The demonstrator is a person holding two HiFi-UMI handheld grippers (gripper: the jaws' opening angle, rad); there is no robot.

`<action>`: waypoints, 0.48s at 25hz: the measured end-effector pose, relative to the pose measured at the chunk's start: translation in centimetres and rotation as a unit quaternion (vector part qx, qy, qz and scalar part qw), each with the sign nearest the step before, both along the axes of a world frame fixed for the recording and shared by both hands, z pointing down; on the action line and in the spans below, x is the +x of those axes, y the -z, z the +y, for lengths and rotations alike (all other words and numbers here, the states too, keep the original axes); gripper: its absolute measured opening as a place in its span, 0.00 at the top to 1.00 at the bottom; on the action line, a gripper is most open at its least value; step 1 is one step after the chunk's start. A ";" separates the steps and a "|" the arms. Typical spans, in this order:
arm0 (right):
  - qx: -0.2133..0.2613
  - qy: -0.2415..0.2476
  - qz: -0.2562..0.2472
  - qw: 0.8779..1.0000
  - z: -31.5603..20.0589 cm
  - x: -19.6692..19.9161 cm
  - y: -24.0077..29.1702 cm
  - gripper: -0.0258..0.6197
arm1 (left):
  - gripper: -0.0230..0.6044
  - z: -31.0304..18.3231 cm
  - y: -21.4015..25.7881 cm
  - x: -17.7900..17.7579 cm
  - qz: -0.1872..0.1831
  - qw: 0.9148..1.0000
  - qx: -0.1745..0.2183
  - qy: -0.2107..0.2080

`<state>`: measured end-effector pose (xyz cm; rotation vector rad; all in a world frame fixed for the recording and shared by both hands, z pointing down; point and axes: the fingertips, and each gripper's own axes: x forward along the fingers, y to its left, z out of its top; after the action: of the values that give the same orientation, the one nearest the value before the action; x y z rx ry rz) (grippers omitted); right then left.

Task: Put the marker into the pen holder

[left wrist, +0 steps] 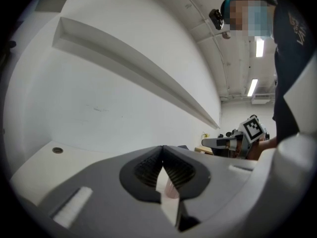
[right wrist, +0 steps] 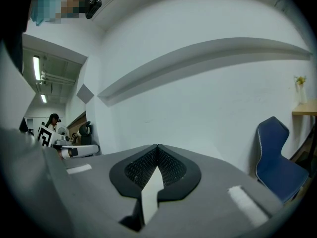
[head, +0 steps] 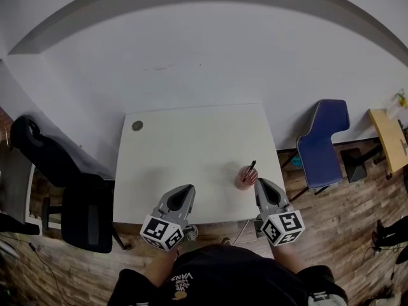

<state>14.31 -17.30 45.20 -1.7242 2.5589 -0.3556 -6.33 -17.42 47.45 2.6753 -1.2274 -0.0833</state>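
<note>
The marker (head: 250, 169) stands tilted in the pink pen holder (head: 245, 180), near the right front edge of the white table (head: 191, 145). The right gripper (head: 260, 183) sits just beside the holder, its jaws pressed together with nothing between them. The left gripper (head: 189, 189) is farther off to the holder's left, its 2 jaws likewise closed on nothing.
</note>
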 end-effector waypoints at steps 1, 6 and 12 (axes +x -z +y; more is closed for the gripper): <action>0.000 0.001 0.000 1.000 0.2 0.1 0.0 0.96 | 0.88 0.2 0.1 0.0 -0.002 1.000 0.002 0.001; 0.000 0.009 0.001 1.000 0.8 0.5 -0.1 0.96 | 0.88 0.7 0.4 0.1 -0.004 1.000 0.010 0.012; -0.001 0.018 0.003 1.000 1.8 1.0 -0.5 0.96 | 0.88 1.7 0.0 0.6 -0.004 1.000 0.009 0.023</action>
<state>15.30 -15.50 45.68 -1.6856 2.5971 -0.3544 -5.74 -15.73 47.48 2.6656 -1.2957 -0.0911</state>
